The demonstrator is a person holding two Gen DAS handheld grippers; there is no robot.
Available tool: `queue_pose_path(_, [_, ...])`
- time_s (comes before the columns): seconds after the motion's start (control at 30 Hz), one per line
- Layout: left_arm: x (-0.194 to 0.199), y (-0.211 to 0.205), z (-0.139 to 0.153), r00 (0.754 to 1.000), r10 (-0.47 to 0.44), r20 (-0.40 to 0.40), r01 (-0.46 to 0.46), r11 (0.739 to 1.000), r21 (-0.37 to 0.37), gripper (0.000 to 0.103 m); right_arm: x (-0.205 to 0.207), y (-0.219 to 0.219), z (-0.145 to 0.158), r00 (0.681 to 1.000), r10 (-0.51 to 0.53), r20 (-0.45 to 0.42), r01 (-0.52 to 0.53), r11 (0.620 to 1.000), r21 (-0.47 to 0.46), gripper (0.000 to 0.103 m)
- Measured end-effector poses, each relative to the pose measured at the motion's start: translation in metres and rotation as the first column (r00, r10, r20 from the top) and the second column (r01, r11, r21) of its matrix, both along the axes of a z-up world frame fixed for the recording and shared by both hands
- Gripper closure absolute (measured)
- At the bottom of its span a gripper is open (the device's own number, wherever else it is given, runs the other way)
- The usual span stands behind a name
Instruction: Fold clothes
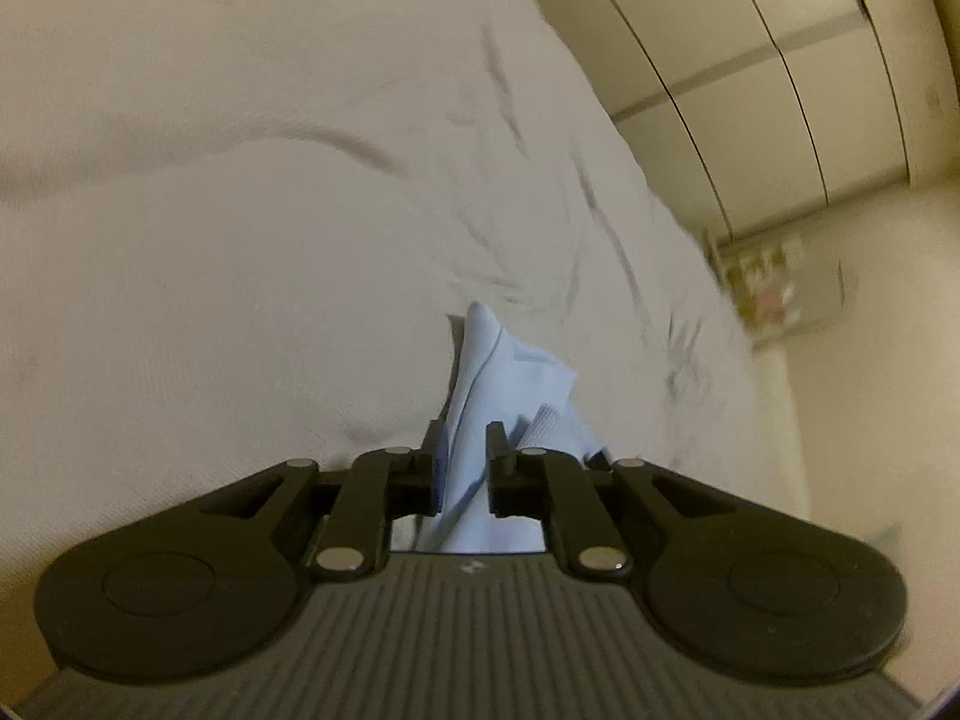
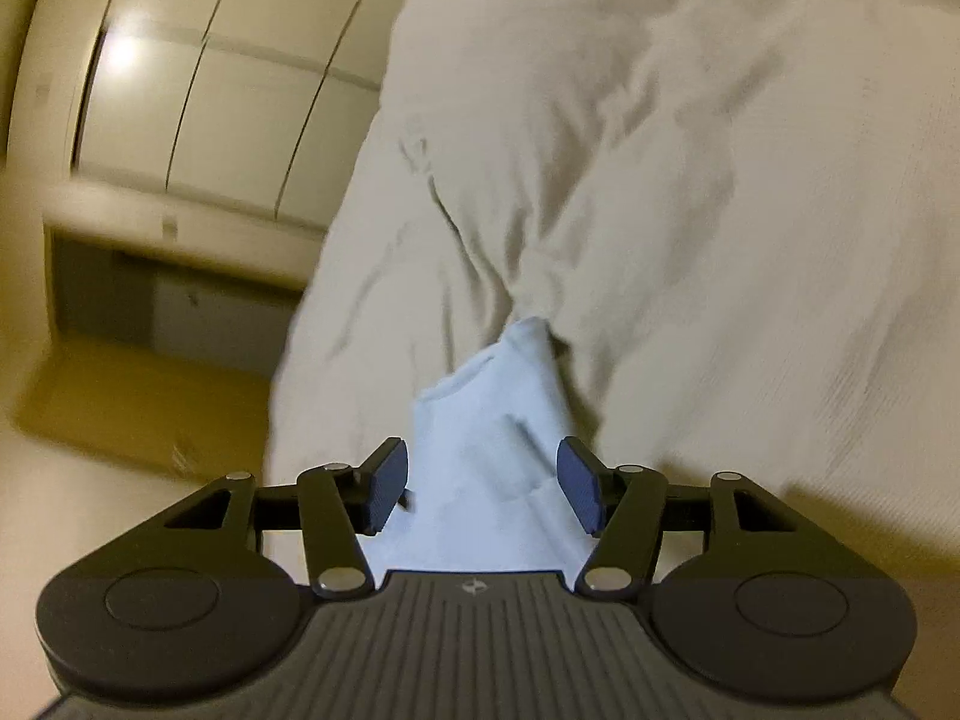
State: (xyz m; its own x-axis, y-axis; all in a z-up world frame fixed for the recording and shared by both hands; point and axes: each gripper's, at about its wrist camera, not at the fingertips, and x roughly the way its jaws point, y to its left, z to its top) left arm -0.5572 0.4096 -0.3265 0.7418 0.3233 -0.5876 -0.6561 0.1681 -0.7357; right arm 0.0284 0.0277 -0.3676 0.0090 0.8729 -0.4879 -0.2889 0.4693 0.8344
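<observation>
Left gripper (image 1: pixel 462 456) clamped on light-blue garment (image 1: pixel 480 396), frame centre; right gripper (image 2: pixel 483 492) spread wide around cloth, above white bedding (image 2: pixel 690 180).

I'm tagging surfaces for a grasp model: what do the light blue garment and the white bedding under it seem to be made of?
Light blue garment: soft, matte knit, probably cotton; it creases limply and shows fine ribbing. White bedding: matte woven fabric, perhaps cotton, with a faint weave and soft wrinkles.

Left claw (image 1: pixel 461 456) clamped tight; right claw (image 2: pixel 482 489) spread wide
</observation>
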Motion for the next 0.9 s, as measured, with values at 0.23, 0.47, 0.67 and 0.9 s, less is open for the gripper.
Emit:
queue_pose_path(0.23, [0.032, -0.023, 0.022, 0.975, -0.205, -0.089, 0.218, 0.959, 0.18, 0.067, -0.015, 0.019, 0.021, 0.928, 0.282, 0.242, -0.273, 0.96, -0.07, 0.044])
queue_pose_path(0.47, [0.064, -0.03, 0.027, 0.912, -0.291, -0.29, 0.379, 0.87, 0.317, 0.058, -0.032, 0.056, 0.029, 0.812, 0.453, 0.368, -0.416, 0.891, -0.181, 0.044])
queue_pose_path(0.67, [0.091, -0.024, 0.011, 0.856, -0.36, -0.371, 0.473, 0.835, 0.281, 0.058, -0.032, 0.082, 0.018, 0.738, 0.538, 0.408, -0.443, 0.842, -0.309, 0.044])
queue_pose_path(0.9, [0.096, -0.033, 0.01, 0.865, -0.325, -0.383, 0.455, 0.829, 0.324, 0.095, -0.04, 0.074, 0.014, 0.732, 0.531, 0.427, -0.426, 0.846, -0.321, 0.079])
